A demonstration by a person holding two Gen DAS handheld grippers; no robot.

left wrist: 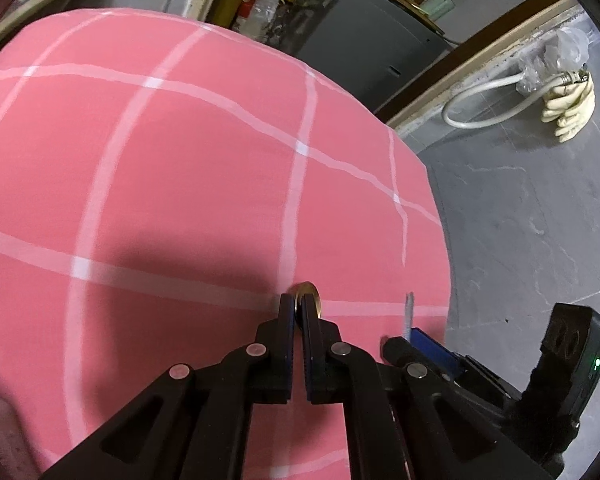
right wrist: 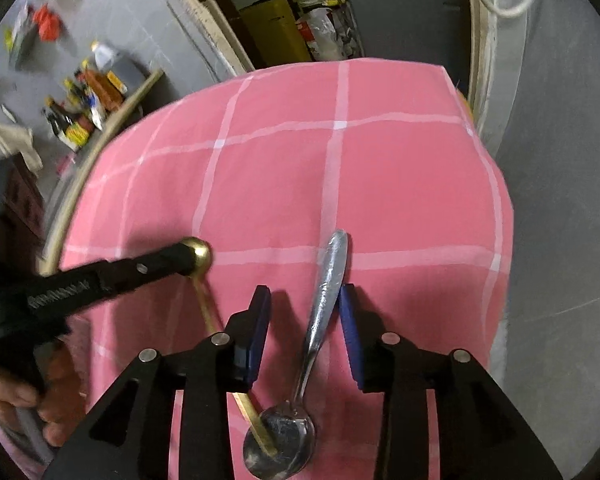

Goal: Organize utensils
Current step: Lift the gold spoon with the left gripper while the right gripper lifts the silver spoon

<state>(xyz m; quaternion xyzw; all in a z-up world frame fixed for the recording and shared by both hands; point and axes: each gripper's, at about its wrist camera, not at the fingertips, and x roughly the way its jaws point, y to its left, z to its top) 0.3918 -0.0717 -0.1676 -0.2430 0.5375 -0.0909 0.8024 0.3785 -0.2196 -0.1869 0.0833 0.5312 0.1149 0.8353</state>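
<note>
A gold spoon (left wrist: 310,291) is clamped by its bowl in my shut left gripper (left wrist: 299,300), just above the pink checked cloth (left wrist: 180,160). In the right wrist view that gripper (right wrist: 184,258) comes in from the left, and the gold spoon (right wrist: 199,251) slants its handle down across the bowl of a silver spoon (right wrist: 327,280). The silver spoon lies on the cloth (right wrist: 400,184), with its handle between the fingers of my open right gripper (right wrist: 305,292) and close to the right pad (right wrist: 348,312). The left wrist view shows the right gripper (left wrist: 408,338) at lower right, with the silver handle's tip (left wrist: 409,308) above it.
The table's right edge (left wrist: 432,200) drops to grey floor. A white hose and rubber gloves (left wrist: 568,108) lie beyond it, and a dark cabinet (left wrist: 372,40) stands behind. Several bottles (right wrist: 80,112) are at the far left. A person's hand (right wrist: 16,396) holds the left gripper.
</note>
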